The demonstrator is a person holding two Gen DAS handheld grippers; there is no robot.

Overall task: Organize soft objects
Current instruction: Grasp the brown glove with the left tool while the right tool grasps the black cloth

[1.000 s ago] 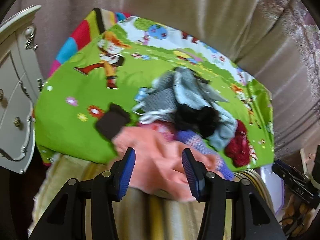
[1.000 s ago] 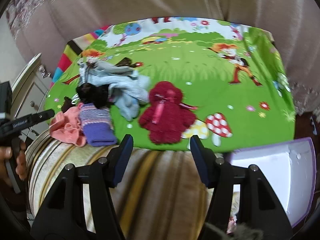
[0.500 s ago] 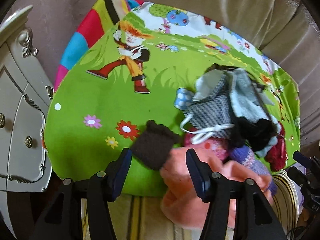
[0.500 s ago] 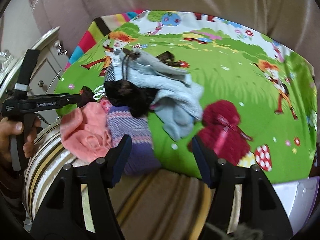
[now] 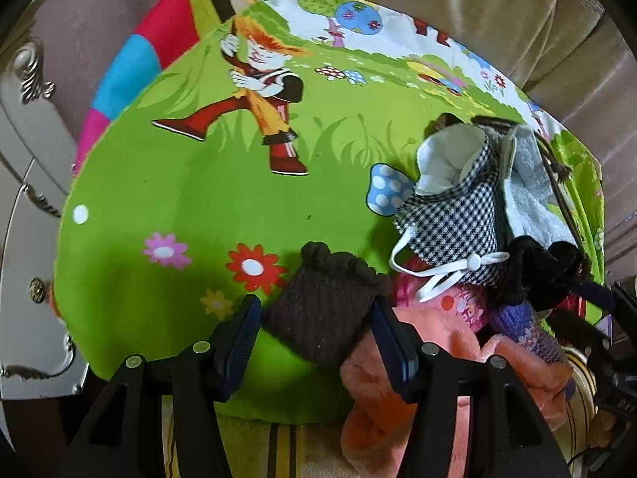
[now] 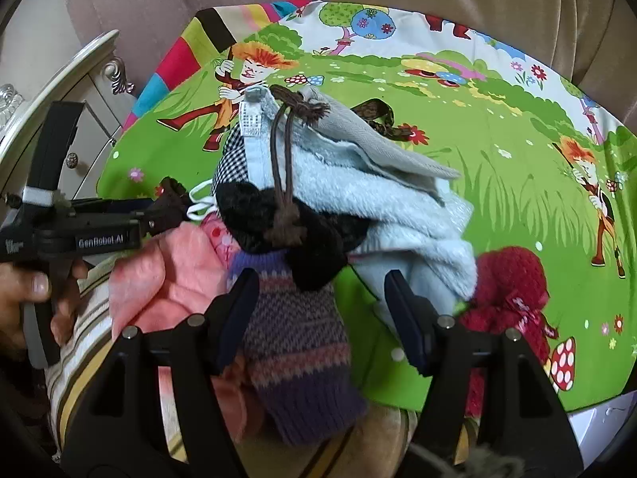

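In the left wrist view, the left hand-held gripper (image 5: 316, 338) is seen half-open, a dark brown knitted sock (image 5: 322, 310) lying unpinched between its jaws on the green cartoon-printed mat (image 5: 179, 199). In the right wrist view, the right hand-held gripper (image 6: 318, 310), jaws lately widening, is spread over a purple striped knitted sock (image 6: 294, 342) at the mat's near edge, ungripped.

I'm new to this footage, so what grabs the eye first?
The bright green cartoon sheet with its red-haired figure covers the cushion. A heap of soft items sits on its near edge, a pale blue fleece on top. The left claw brackets a dark brown knit piece.
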